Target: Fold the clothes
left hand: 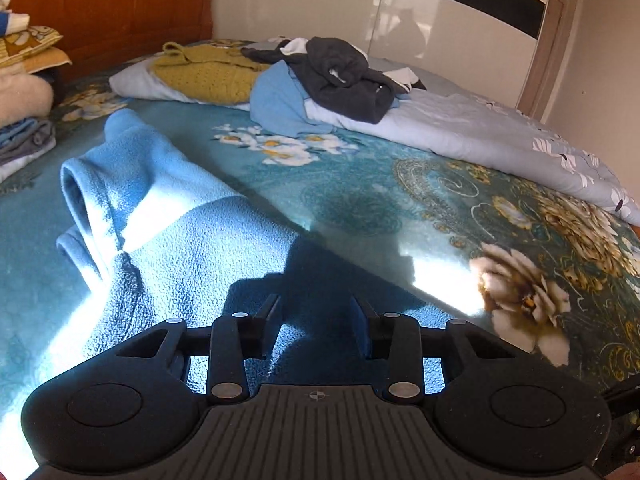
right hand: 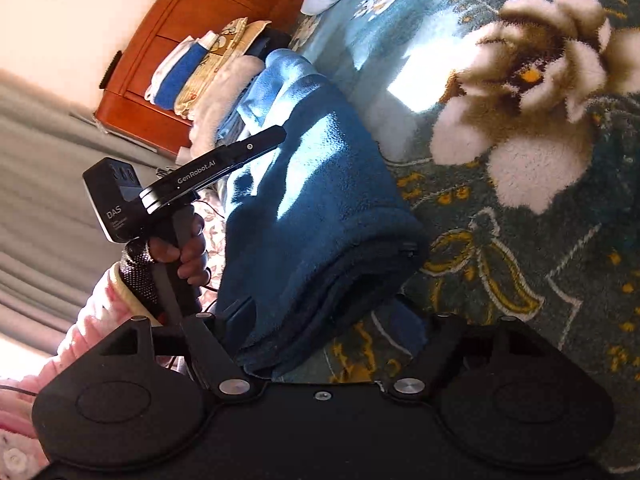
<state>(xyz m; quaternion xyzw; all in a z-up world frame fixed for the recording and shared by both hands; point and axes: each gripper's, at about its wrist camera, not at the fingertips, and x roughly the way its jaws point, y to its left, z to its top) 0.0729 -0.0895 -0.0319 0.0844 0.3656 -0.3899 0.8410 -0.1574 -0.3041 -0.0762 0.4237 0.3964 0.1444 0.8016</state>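
A light blue fleece garment [left hand: 192,240] lies folded lengthwise on the teal flowered blanket [left hand: 360,200], partly in sunlight. My left gripper [left hand: 314,312] hovers over its near end with the fingers apart and nothing pinched between them. In the right wrist view the same fleece [right hand: 320,200] runs away from the camera, and its thick folded end lies between the spread fingers of my right gripper [right hand: 320,320]. The pads stand clear of the cloth. A hand holds the left gripper [right hand: 276,136] at the fleece's left edge.
At the back of the bed lie unfolded clothes: a dark grey garment [left hand: 344,72], a yellow knit [left hand: 208,72] and a pale blue piece [left hand: 276,104], on a light quilt [left hand: 480,128]. Folded items [left hand: 24,80] are stacked by the wooden headboard [left hand: 120,0].
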